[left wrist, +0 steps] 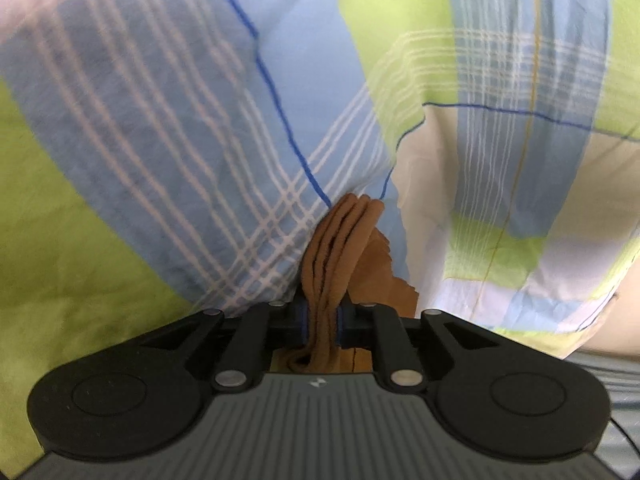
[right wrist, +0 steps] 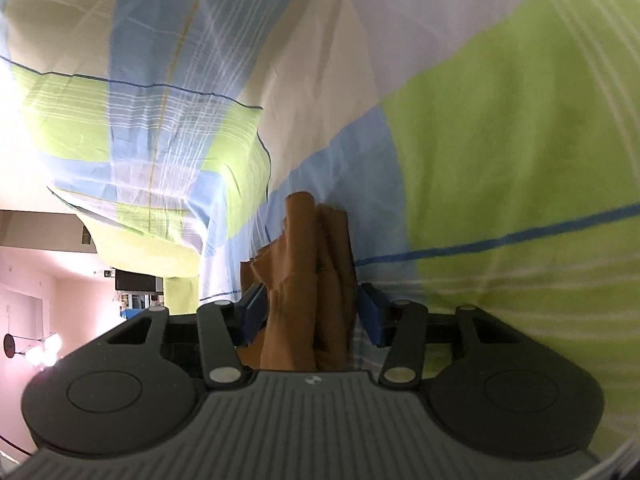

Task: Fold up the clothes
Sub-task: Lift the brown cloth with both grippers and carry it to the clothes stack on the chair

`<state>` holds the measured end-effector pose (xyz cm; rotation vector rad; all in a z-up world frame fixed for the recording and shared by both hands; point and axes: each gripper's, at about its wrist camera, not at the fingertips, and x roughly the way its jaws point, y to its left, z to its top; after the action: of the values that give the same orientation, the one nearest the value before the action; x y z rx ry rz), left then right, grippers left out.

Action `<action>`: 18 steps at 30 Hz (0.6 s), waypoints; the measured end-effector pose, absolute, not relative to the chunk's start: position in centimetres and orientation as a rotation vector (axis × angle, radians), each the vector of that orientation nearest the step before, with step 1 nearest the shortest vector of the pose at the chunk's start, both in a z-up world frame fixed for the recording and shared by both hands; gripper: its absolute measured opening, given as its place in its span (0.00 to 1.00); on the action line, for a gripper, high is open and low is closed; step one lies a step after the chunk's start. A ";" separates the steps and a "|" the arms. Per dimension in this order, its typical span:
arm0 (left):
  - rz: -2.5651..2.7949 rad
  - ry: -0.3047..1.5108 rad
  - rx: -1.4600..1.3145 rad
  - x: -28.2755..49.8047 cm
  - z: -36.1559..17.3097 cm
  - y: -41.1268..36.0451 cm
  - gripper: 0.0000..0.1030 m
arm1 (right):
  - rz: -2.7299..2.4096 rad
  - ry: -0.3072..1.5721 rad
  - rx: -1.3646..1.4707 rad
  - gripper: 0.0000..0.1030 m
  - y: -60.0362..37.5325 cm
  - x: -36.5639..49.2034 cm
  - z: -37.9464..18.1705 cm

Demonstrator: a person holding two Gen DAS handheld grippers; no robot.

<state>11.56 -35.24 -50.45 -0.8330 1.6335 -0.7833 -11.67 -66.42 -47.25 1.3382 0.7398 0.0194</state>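
Left wrist view, near: left gripper (left wrist: pixel 322 322) was seen clenched on a bunched brown garment (left wrist: pixel 334 248), folds pinched tight between the blue pads, the bundle running up to frame centre.

Right wrist view, near: right gripper (right wrist: pixel 310 312) was seen with the same brown garment (right wrist: pixel 316 276) between its blue pads (right wrist: pixel 252 314). The left pad was touching the cloth, while a gap was visible at the right pad, so no firm clamp was made out.

No containers were seen.

Behind the garment in both views, a checked sheet (left wrist: pixel 168 128) in green, light blue and white filled most of the frame, draped and creased; it blocked nearly everything beyond. At lower left of the right wrist view, a pink wall (right wrist: pixel 60 304) and a lit lamp (right wrist: pixel 42 350) were visible, tilted sideways.
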 end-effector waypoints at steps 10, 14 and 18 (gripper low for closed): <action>-0.876 1.552 -0.530 10.9 -46.3 -37.5 0.14 | -0.089 0.707 1.178 0.21 -63.4 -12.0 -44.6; -0.908 1.515 -0.425 8.8 -43.8 -37.9 0.14 | -0.139 0.685 1.098 0.21 -61.6 -13.6 -42.2; -0.946 1.531 -0.415 5.7 -41.2 -37.6 0.13 | -0.190 0.664 1.149 0.21 -60.6 -16.8 -40.5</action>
<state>5.69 -37.59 -41.17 -0.4154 1.5305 -0.9461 -16.80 -60.56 -40.49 1.1495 0.6640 -0.1898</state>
